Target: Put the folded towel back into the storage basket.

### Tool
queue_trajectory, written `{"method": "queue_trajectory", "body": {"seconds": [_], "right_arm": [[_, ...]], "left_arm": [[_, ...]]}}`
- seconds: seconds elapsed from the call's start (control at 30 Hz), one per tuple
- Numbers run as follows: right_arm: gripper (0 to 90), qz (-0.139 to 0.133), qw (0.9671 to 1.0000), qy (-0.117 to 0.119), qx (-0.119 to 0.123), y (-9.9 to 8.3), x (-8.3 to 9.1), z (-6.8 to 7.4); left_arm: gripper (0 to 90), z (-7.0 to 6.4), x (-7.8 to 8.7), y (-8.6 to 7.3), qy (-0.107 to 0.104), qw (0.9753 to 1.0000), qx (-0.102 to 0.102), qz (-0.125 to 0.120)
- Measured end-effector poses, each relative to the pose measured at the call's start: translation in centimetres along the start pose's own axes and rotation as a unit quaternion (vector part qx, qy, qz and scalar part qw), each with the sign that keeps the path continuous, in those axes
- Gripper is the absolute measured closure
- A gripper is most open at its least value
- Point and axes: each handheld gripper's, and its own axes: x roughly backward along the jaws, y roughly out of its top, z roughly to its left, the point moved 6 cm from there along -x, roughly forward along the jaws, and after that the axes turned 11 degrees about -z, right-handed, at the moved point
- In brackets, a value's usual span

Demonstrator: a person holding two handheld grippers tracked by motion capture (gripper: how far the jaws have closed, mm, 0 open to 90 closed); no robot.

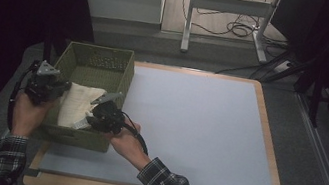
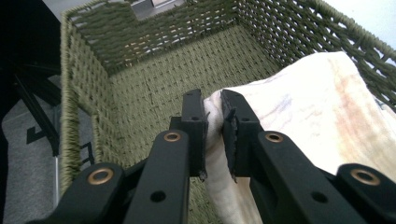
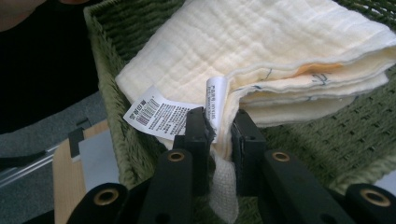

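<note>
So on the left side, the left gripper [image 1: 63, 86] is hanging over the left wall of the green woven basket [image 1: 126, 66], and its jaws are clamping down on an edge of the folded cream cloth [image 1: 77, 103]. In the left gripper view you can see the fabric [image 2: 327, 121] getting pinched right between the two black pads, with the rest of it spreading off to the right of the jaws and the basket's bare woven floor [image 2: 154, 93] lying ahead of them. Moving right, the cloth is sitting inside the basket, between the two grippers, leaning up toward the near end. The right gripper [image 1: 89, 121] is coming in over the basket's near right corner, and it's squeezing the cloth too: in the right gripper view a folded edge [image 3: 280, 51] is being nipped between its jaws, with the stacked layers fanning out up and to the right. A white care label [image 3: 161, 114] with printed text and a barcode is sticking out just left of those jaws. Right of the right gripper, the pale blue-grey mat [image 1: 197, 128] is lying on the wooden table [image 1: 267, 130].
</note>
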Motion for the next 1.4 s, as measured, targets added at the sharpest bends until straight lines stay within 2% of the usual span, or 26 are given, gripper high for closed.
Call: {"method": "queue_trajectory", "body": {"seconds": [0.2, 0.53, 0.63, 0.73, 0.87, 1.0, 1.1, 1.4], "right_arm": [[78.7, 0.009, 0.9999, -0.01, -0.004, -0.6, 0.2, 0.0], [74.0, 0.017, 0.9998, -0.004, 0.0, -0.9, 0.0, 0.7], [63.5, 0.024, 0.9996, 0.002, 0.012, -0.9, -0.3, 1.0], [59.6, 0.02, 0.999, -0.01, 0.037, -0.6, -0.3, 0.9], [57.8, 0.013, 0.9991, -0.016, 0.037, 0.0, 0.3, 0.2], [54.4, 0.005, 0.999, -0.017, 0.04, 0.3, 0.8, -0.5], [50.6, 0.0, 0.9991, -0.015, 0.041, 0.5, 1.2, -0.7], [37.3, -0.009, 0.9977, -0.007, 0.066, 0.9, 2.2, -0.8]], "left_arm": [[79.9, -0.6, -0.8, -0.6, -0.009, 0.9999, -0.001, 0.008], [78.1, -0.7, -1.4, -1.3, -0.009, 0.9992, -0.012, 0.036], [67.8, -0.7, -1.7, -1.6, -0.001, 0.9988, -0.013, 0.047], [61.4, -0.7, -1.7, -1.5, 0.004, 0.999, -0.01, 0.044], [55.5, -0.6, -1.6, -1.4, 0.006, 0.9992, -0.006, 0.039], [49.8, -0.5, -1.5, -1.2, 0.006, 0.9995, 0.006, 0.029], [44.6, -0.7, -1.6, -1.1, 0.003, 0.9996, 0.014, 0.025], [33.2, -1.9, -2.1, -0.5, -0.018, 0.9993, 0.027, 0.021]]}}
